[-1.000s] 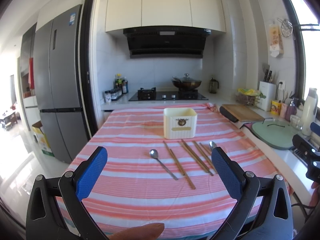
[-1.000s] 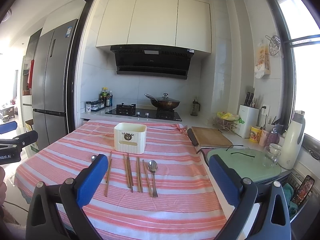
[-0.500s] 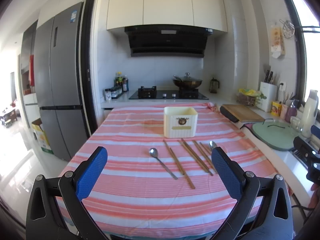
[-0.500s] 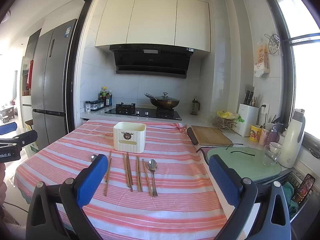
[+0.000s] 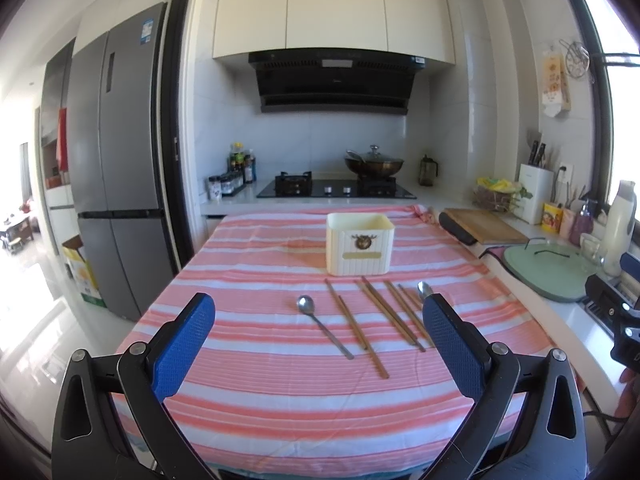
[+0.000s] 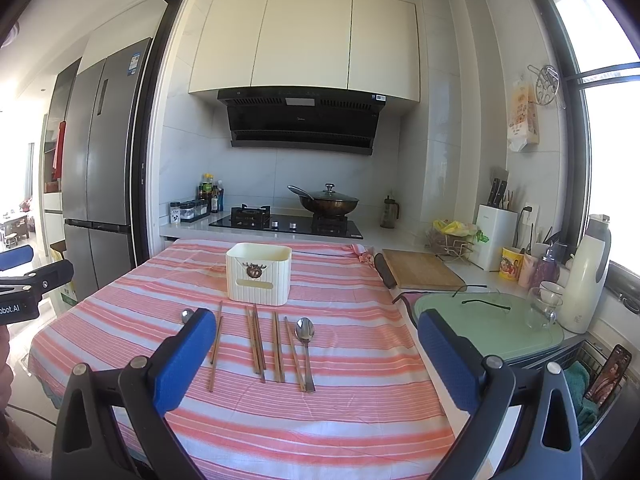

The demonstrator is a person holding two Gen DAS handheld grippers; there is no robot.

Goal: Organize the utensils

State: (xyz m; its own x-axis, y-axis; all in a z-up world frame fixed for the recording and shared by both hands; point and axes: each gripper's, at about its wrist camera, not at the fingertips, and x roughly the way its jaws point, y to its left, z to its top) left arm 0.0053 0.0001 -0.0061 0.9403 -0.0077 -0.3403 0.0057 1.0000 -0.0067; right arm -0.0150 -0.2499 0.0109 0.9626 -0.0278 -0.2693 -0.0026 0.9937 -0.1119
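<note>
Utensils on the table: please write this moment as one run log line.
left tongs: open | right tongs: open | spoons, chopsticks: on cloth | holder: looks empty

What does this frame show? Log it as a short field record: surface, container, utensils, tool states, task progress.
surface: striped tablecloth
container: cream holder, upright at the far side, nothing visible inside
utensils: wooden chopsticks and two spoons, flat in front of the holder
left tool: open, holding nothing
right tool: open, holding nothing
progress: no utensil in the holder yet
</note>
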